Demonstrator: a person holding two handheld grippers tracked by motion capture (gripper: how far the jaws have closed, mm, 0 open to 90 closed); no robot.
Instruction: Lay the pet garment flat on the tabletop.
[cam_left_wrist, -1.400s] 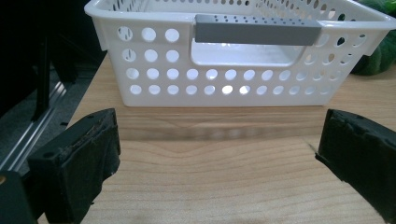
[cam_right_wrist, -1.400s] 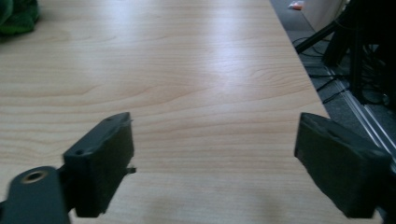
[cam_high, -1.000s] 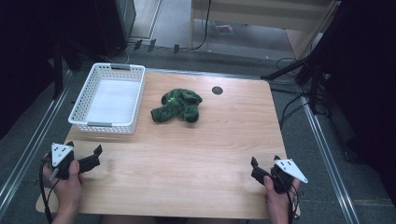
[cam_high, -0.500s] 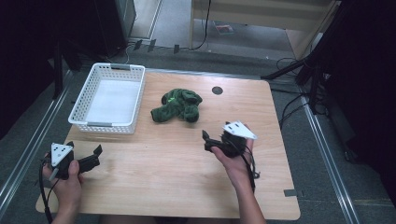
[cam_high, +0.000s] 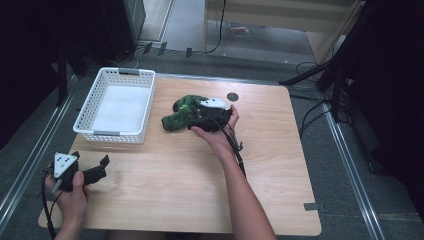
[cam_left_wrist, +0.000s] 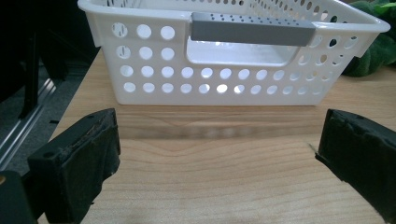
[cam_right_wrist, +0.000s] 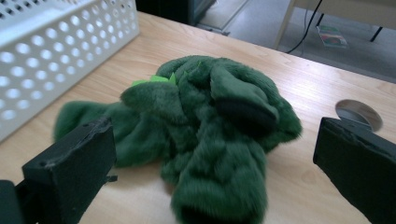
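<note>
A dark green plush toy (cam_high: 180, 114) (cam_right_wrist: 205, 126) with bright green spikes lies crumpled on the wooden table (cam_high: 280, 165), just right of a white perforated basket (cam_high: 118, 106) (cam_left_wrist: 233, 51). My right gripper (cam_high: 192, 120) (cam_right_wrist: 215, 186) hovers at the toy's right side. Its jaws have just been opening and stand wide, with the toy ahead of them and untouched. At the table's front left corner my left gripper (cam_high: 102, 167) (cam_left_wrist: 219, 158) rests open, facing the basket's grey-handled near wall, nothing between its jaws.
The basket holds nothing. A round cable hole (cam_high: 232, 96) (cam_right_wrist: 358, 114) sits in the table behind the toy. Metal rails (cam_high: 30, 160) run along the floor on both sides, and cables (cam_high: 310, 115) trail off to the right.
My right hand has travelled from the front right corner up and leftward across the table to the plush toy. Its jaws look wider. The left hand has stayed put.
</note>
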